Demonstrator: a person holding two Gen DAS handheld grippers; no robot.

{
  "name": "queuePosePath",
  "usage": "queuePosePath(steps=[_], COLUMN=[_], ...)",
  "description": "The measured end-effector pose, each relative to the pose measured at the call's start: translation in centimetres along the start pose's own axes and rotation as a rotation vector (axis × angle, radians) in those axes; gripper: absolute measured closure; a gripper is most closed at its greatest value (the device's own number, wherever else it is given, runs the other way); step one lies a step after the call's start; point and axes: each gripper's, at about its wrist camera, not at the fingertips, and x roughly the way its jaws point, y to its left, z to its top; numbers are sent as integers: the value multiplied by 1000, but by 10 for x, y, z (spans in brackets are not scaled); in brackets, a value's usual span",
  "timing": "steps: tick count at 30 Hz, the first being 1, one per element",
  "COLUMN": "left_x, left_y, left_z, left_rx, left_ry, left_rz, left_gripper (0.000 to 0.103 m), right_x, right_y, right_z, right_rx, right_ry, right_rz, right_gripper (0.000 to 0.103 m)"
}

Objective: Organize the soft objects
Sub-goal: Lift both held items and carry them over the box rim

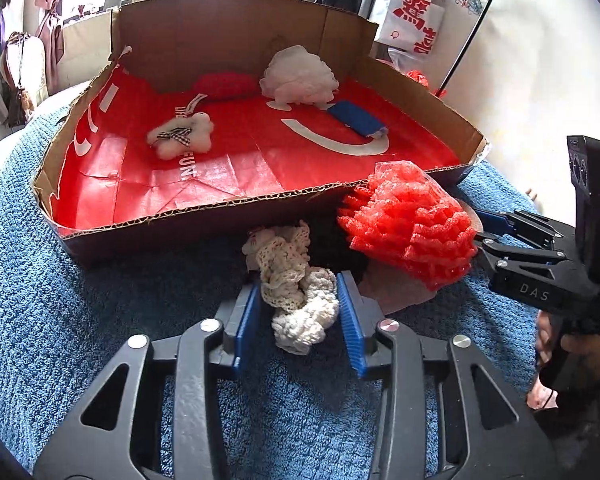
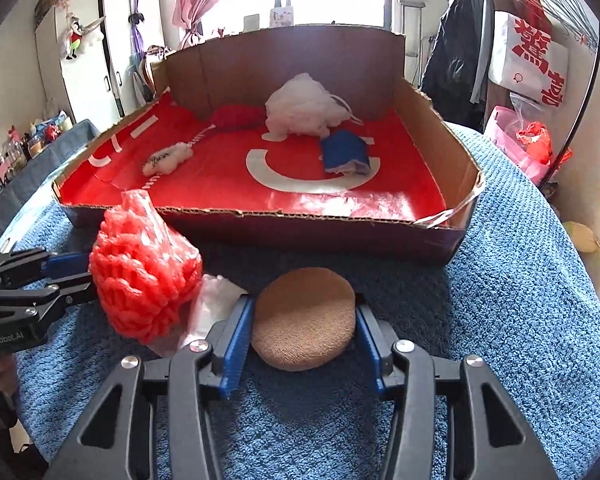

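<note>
So on the blue towel (image 1: pixel 60 300), the left gripper (image 1: pixel 300 312) had its blue pads pinched in on a cream crochet scrunchie (image 1: pixel 296 292), which was sitting right in front of the cardboard box (image 1: pixel 160 232). Jaws fairly narrow, pads pressing the fabric on both sides.

Inside the box, on the red liner (image 1: pixel 240 160): a small white plush with a checked bow (image 1: pixel 180 136) toward the left, a red fuzzy thing (image 1: pixel 224 84) at the back wall, a white mesh puff (image 1: pixel 298 76) next to it, and a blue folded piece (image 1: pixel 356 118) just in front of the puff.

Right of the scrunchie was a red foam net (image 1: pixel 408 228) leaning against the box's front edge, with something pale and plasticky under it.

Furthest right, the right gripper (image 2: pixel 304 320) was clamped around a round tan sponge pad (image 2: pixel 304 320) lying flat on the towel, near the box's front wall, pads touching both sides of it.
</note>
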Motion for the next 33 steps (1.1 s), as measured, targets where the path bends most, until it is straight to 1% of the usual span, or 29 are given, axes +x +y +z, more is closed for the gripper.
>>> queuePosePath(steps=[3,9,16,20,28,33], left_x=[-3,-14,-26,-30,-48,-55], left_y=[1,3,7,7,-4,-8], left_z=[-2,-2,-2,-2,4,14], left_rx=[-3,3,-4,-3,28,34], left_ry=[-1,-23,-53,-60,-113,-141], left_rz=[-8,10,21,12,-4,-23], left_gripper=[72,72,73,73,73,73], right_x=[-4,-15,-18,-23,-31,-38], right_y=[-3,-5,-6,-6,-7,-4], right_z=[1,3,1,1,4,19], right_rx=[20,22,27,29,34,19], right_ry=[-9,-36,-38,-51,-81,-117], right_rz=[15,11,14,14,23,56], right_gripper=[52,52,52,52,52,52])
